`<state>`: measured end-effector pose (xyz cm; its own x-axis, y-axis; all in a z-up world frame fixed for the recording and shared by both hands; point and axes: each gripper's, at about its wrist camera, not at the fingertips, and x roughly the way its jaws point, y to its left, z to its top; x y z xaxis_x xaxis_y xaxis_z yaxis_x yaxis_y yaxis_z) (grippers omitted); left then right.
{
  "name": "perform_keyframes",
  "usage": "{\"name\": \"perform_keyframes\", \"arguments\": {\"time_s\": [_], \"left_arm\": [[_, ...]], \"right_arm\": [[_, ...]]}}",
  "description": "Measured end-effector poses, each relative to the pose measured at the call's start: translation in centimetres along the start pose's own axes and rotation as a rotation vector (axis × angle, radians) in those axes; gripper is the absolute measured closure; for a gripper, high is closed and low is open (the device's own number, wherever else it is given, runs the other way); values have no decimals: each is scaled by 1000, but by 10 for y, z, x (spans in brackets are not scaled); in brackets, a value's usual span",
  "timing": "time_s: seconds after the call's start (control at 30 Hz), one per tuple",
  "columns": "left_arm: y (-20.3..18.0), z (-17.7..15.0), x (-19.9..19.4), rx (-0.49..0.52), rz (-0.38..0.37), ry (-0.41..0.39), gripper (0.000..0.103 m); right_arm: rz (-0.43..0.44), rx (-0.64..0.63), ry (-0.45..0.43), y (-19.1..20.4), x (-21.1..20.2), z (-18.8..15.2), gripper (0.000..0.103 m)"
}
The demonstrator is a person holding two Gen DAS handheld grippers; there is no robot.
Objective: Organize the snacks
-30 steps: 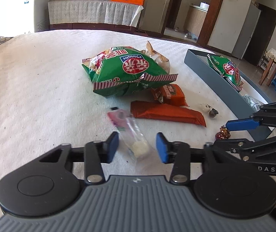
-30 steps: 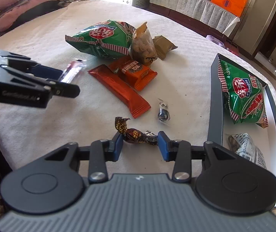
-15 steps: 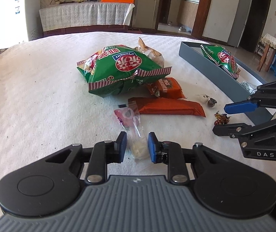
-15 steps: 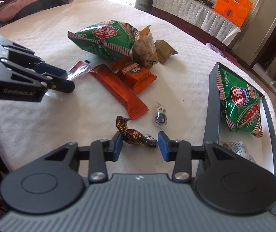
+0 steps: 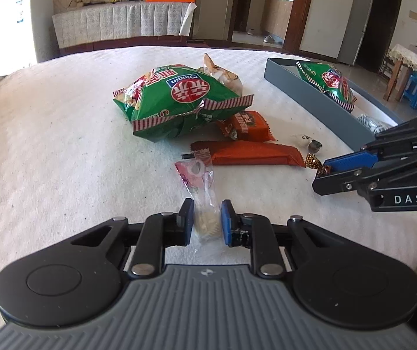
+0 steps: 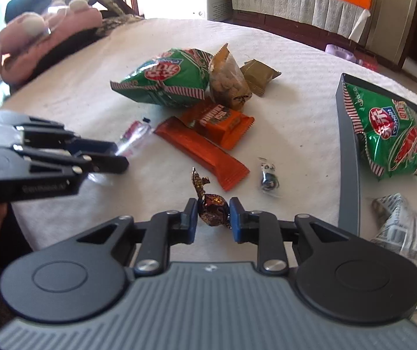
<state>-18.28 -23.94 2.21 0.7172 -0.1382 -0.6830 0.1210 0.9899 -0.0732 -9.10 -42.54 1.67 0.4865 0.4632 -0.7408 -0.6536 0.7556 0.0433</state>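
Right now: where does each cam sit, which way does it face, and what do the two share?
Left wrist: on the left gripper, angled down at the table; jaws shut on a clear packet; the right gripper enters from the right.
Right wrist: on the right gripper, angled down; jaws closing on a brown candy; grey tray at right, left gripper at left.
Shared: green chip bag, orange bar, tray.

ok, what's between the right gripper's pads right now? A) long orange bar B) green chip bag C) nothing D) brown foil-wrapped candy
D: the right gripper has just closed its jaws, and its pads now press on the brown foil-wrapped candy; the long orange bar lies apart on the cloth.
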Motion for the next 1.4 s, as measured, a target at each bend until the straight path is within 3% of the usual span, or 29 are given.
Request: {"name": "perform_keyframes", "arguments": {"time_s": [0.13, 0.23, 0.57, 1.0, 1.4], "left_arm": [[-5, -1, 2, 20, 27, -11, 77], [-9, -2, 3, 45, 39, -18, 76], [-5, 0, 0, 48, 26, -10, 80], [-11, 4, -19, 73, 53, -46, 80], [-33, 23, -26, 87, 34, -70, 80]], "right_arm": [[-90, -95, 0, 12, 8, -1, 74], [-107, -142, 9, 15, 8, -4, 75], [-48, -26, 13, 3, 1, 0, 77], [12, 42, -89, -1, -22, 10, 77], [12, 68, -190, -9, -50, 14, 77]]}}
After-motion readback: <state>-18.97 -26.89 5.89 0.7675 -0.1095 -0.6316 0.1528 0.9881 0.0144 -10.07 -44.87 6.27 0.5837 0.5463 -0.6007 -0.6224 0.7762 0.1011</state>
